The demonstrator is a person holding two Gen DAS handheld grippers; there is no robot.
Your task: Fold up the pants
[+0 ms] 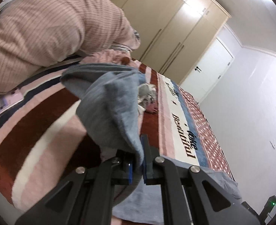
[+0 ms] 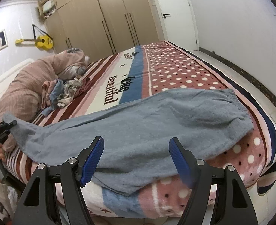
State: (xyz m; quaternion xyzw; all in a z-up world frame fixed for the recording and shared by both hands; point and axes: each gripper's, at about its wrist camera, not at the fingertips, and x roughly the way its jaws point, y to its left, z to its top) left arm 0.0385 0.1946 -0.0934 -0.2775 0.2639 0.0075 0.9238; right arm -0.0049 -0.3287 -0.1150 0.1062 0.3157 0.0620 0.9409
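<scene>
The grey-blue pants (image 2: 138, 127) lie lengthwise across the near part of the bed, waistband at the right (image 2: 239, 101), leg ends at the left. My left gripper (image 1: 137, 161) is shut on the leg ends (image 1: 117, 116) and holds them lifted off the bed; it also shows at the far left of the right wrist view (image 2: 11, 124). My right gripper (image 2: 136, 159) is open and empty, its blue pads (image 2: 93, 161) just above the middle of the pants near the bed's front edge.
The bed has a striped and dotted blanket (image 2: 175, 69). A pile of loose clothes (image 2: 62, 91) and a pink quilt (image 2: 25, 93) lie toward the headboard. A booklet (image 1: 1, 106) lies by the quilt. Wardrobes (image 2: 104, 18) and a white door (image 2: 175, 13) stand behind.
</scene>
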